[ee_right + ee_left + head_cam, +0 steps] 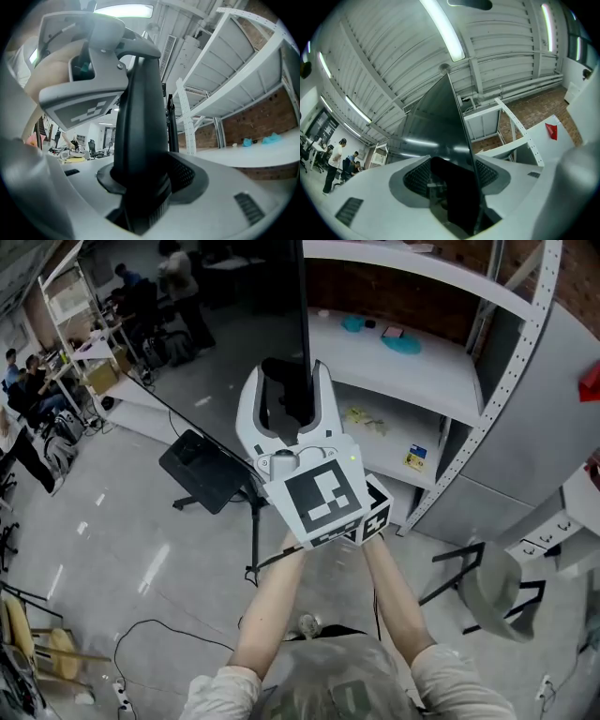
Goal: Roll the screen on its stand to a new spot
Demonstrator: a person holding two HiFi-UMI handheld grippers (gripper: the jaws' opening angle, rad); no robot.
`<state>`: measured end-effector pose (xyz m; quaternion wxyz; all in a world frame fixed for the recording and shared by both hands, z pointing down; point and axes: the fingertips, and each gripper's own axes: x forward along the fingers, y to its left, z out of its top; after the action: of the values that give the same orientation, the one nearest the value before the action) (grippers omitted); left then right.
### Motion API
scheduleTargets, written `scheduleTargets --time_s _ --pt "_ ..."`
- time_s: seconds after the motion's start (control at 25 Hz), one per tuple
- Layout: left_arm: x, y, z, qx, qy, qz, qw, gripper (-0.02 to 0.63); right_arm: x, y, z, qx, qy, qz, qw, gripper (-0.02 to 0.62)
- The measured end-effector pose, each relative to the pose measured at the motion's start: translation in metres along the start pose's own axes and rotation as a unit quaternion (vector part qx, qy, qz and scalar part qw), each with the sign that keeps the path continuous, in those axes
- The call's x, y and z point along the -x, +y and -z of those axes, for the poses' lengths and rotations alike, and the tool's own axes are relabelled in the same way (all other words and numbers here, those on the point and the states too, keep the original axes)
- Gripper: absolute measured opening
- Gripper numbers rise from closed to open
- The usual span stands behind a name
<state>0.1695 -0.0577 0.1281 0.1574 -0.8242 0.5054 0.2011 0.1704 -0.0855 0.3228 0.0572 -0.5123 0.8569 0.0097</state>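
Note:
The screen stands upright in front of me, seen edge-on as a thin black line. My left gripper reaches up around that edge, its white jaws on either side. In the left gripper view the dark panel and a black bar fill the gap of the left gripper, both pads against them. The right gripper sits just below and is shut on the same thick black upright bar. The left gripper's housing shows above it. In the head view only the right gripper's marker cube shows.
A white shelf rack with turquoise items stands close on the right. A black tray and thin stand legs are low on the left. A grey stool is at right, a cable on the floor, people far off.

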Motion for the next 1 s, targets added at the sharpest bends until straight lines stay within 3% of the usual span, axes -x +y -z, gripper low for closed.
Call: scheduleTargets --time_s 0.16,0.64,1.0 --pt "0.004 -0.031 -0.003 -0.003 0.0 0.002 1.0 0.267 0.026 -0.002 -0.016 0.008 -0.007 -0.016 1.0 0.201" --pt "0.002 -0.131 -0.006 -0.007 0.0 -0.014 0.9999 0.265 0.108 -0.07 -0.014 0.006 0.005 -0.011 1.0 0.202" --pt "-0.009 -0.185 0.003 -0.015 -0.003 -0.02 0.9997 0.268 0.14 -0.102 -0.026 0.026 -0.001 -0.041 0.999 0.198"
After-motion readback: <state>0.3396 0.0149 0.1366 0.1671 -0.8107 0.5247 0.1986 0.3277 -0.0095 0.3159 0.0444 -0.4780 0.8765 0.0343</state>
